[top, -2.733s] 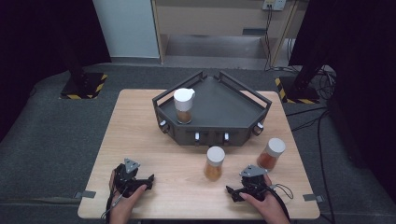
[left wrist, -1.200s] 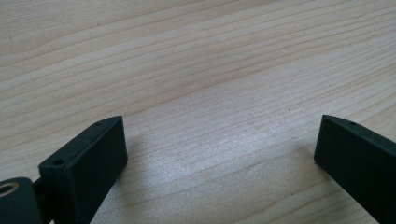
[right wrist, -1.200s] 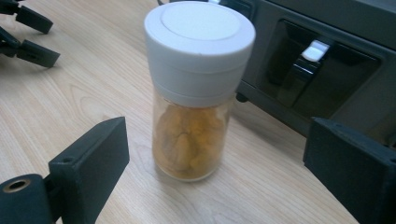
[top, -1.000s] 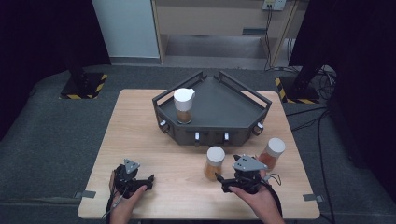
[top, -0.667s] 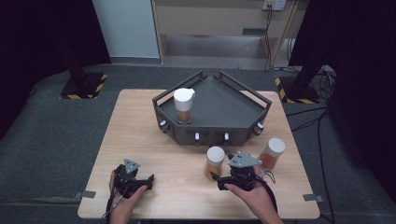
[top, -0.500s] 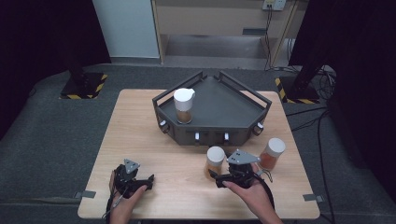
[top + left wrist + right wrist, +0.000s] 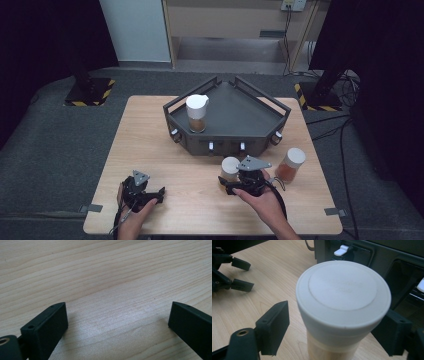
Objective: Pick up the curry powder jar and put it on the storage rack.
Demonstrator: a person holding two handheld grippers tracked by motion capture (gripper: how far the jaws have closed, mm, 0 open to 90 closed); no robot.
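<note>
- The left gripper (image 7: 159, 191) rests at the near left of the table (image 7: 150, 130), jaws spread wide over bare wood, nothing between them.
- The right gripper (image 7: 332, 335) has the jar (image 7: 343, 305) between its jaws, which have just been closing; a gap shows at the left jaw, so no pinch yet.
- The jar stands upright, axis vertical, just before the tray (image 7: 260, 112); the right hand (image 7: 260, 197) is much the nearer.
- A second jar (image 7: 291, 164) stands to the right, a third (image 7: 197, 113) in the tray.

Light wooden table (image 7: 150, 145) bearing a dark tray (image 7: 250, 117) and two white-lidded jars (image 7: 229, 168) (image 7: 290, 164) in front of it.
</note>
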